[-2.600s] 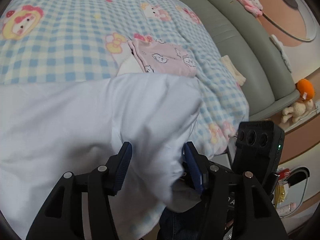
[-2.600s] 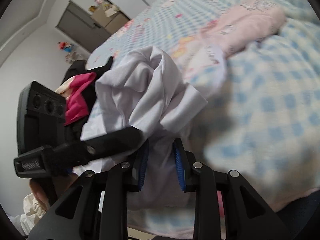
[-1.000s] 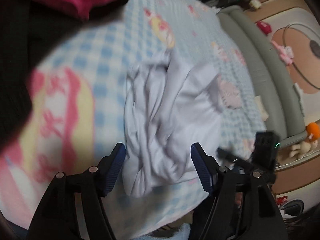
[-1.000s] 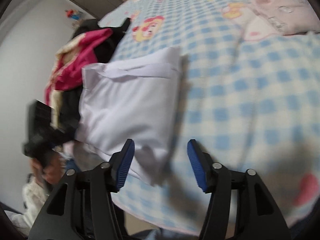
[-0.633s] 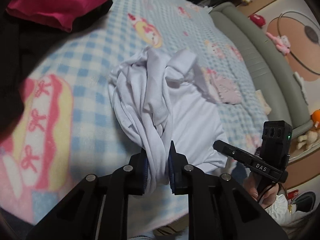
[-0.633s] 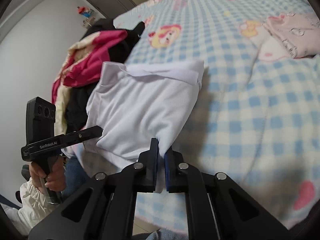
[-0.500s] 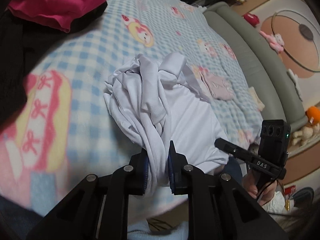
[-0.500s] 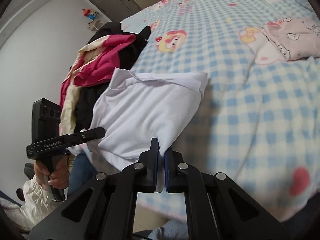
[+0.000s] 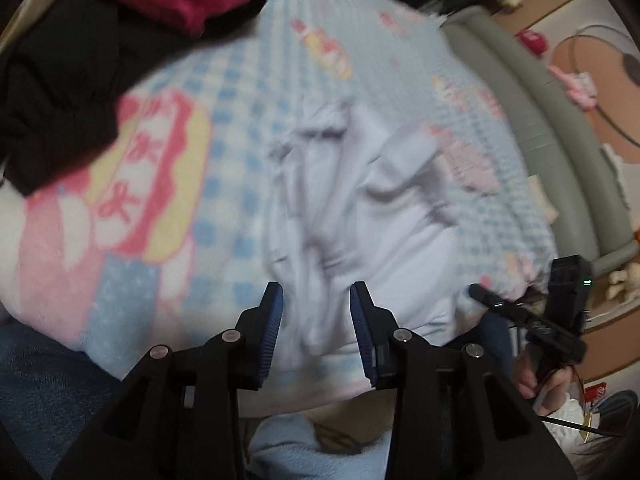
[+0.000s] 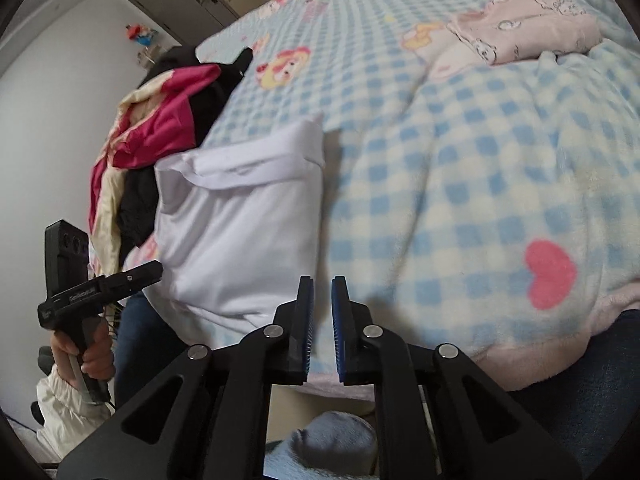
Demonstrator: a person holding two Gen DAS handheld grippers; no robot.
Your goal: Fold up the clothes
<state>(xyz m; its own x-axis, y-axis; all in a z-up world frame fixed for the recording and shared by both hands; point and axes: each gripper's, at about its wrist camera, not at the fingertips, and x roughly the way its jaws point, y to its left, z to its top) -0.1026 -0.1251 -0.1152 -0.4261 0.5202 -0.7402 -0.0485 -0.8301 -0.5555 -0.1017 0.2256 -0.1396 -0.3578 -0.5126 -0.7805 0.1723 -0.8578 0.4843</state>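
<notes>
**White shirt on the bed edge, both grippers free of it**

The left gripper (image 9: 316,312) is seen with its fingers apart, nothing clamped; bunched folds of the white shirt (image 9: 360,220) lie just ahead of and between the tips. The right gripper (image 10: 322,312) is held with its fingers nearly together, a narrow gap left and no cloth in it; the shirt (image 10: 240,232) lies just ahead and to the left of those fingers, its flat hem side nearest.

The shirt is judged light, soft and limp: it will sag and crumple wherever it is not held, and thin layers may slip apart. A hold is best taken at a hem corner or seam, with all layers pinched together.

Farther off, the checked blanket (image 10: 460,160) is spread, a pink garment (image 10: 532,28) is laid beyond the right fingers, and a dark and magenta pile (image 9: 120,40) sits beyond the left ones.
</notes>
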